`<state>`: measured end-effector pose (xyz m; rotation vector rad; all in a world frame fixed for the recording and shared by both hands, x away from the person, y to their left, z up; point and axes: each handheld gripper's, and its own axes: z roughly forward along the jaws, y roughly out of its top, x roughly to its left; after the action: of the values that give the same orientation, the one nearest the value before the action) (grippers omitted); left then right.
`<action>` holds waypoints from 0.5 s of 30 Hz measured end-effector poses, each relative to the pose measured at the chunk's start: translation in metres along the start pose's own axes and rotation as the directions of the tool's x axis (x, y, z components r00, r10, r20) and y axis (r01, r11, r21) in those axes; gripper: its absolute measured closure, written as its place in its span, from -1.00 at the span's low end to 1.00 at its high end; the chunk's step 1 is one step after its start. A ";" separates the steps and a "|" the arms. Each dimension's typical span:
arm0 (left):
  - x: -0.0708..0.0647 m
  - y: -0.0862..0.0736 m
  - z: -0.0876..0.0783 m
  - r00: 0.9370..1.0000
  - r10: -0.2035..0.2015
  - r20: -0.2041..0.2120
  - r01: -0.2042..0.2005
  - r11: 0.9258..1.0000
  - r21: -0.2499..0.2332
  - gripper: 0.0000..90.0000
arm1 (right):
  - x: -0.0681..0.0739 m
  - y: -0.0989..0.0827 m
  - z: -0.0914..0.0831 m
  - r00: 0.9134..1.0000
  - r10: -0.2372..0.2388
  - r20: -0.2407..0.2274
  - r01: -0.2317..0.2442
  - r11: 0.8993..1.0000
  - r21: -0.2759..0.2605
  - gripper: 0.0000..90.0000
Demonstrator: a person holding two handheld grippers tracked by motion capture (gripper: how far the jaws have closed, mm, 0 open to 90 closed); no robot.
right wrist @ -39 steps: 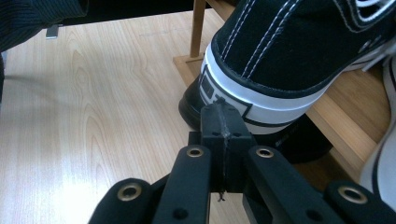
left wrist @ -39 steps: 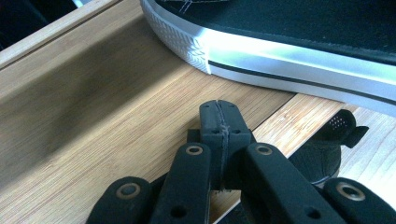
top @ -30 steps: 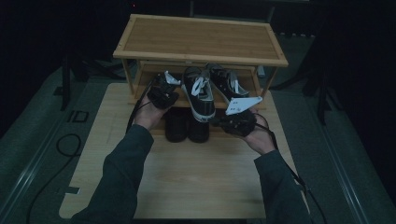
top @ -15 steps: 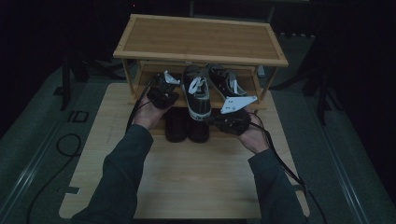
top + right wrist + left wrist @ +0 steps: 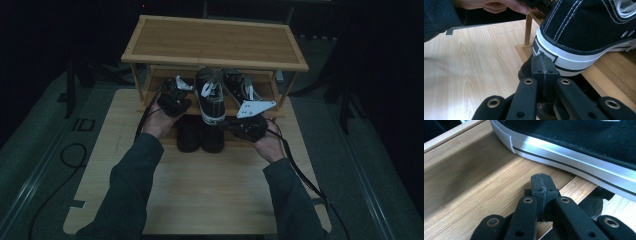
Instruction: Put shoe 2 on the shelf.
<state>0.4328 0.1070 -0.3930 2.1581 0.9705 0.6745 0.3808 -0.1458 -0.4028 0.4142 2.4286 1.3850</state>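
Black sneaker (image 5: 210, 97) on the wooden rack's lower shelf (image 5: 260, 107), frame centre, left gripper (image 5: 541, 184) pressed together beside its sole, right gripper (image 5: 543, 67) pressed together at its heel, both empty

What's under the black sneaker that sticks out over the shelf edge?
The sneaker rests on the rack's lower shelf, heel overhanging. Below the heel, on the table, stand two dark shoes; the sneaker and right gripper cover parts of them.

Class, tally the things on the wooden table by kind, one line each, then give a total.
Black sneakers on the rack shelf: 2
Black shoes on the table below: 2
Bamboo shoe rack: 1
Handheld grippers: 2
Total: 7
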 end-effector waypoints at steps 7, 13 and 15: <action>0.000 0.000 0.000 1.000 0.001 0.000 -0.001 1.000 -0.001 1.00 | 0.003 0.007 0.012 1.000 -0.022 0.019 0.022 1.000 0.016 1.00; 0.001 0.000 0.000 1.000 -0.007 0.008 0.007 1.000 -0.002 1.00 | 0.005 0.012 0.023 0.999 -0.037 0.023 0.036 0.999 0.025 1.00; 0.003 0.000 0.000 1.000 -0.016 0.017 0.016 1.000 -0.003 1.00 | 0.005 0.013 0.026 0.999 -0.042 0.021 0.041 0.999 0.029 1.00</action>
<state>0.4342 0.1091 -0.3930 2.1475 0.9760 0.6488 0.3881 -0.1170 -0.4046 0.3813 2.4281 1.3238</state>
